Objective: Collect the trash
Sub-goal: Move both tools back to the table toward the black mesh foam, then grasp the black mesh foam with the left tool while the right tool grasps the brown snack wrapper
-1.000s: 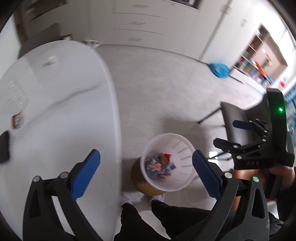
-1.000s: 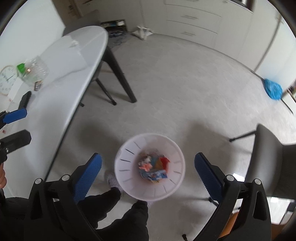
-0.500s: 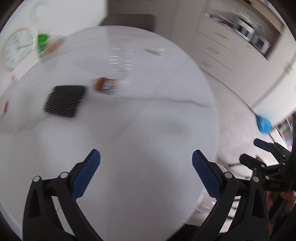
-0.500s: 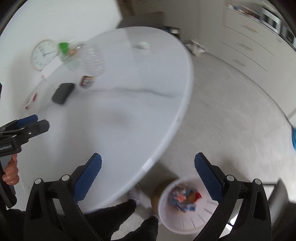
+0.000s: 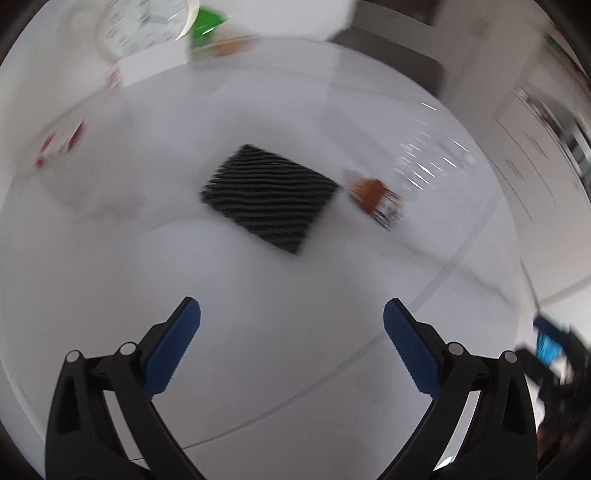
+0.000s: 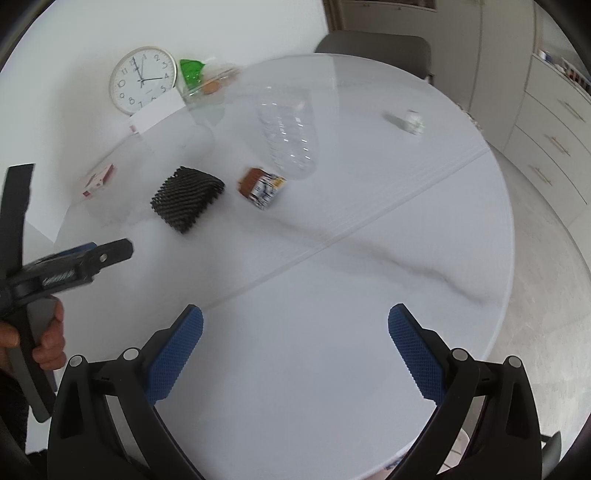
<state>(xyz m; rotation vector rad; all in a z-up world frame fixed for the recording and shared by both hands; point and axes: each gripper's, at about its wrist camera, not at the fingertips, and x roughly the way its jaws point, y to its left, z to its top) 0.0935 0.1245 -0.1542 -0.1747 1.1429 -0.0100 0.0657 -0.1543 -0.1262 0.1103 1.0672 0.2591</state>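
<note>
Left wrist view smeared by motion blur; several things cut off or too small to read.

In the left wrist view the black ribbed pad [image 5: 269, 199], the small brown carton [image 5: 376, 201] and the clear bottle [image 5: 432, 162] are streaked, and the carton's print is unreadable. The clock [image 5: 144, 26] is cut by the top edge, its dial smeared. At the right edge the right gripper [image 5: 550, 347] is a dark blur with a blue patch; how its jaws stand cannot be told there. In the right wrist view the left gripper [image 6: 110, 251] shows side-on, its far finger hidden. The white crumpled scrap [image 6: 413, 122] near the table's [image 6: 332, 350] far right edge is too small to identify. The clear container [image 6: 210, 86] by the clock is hazy.
</note>
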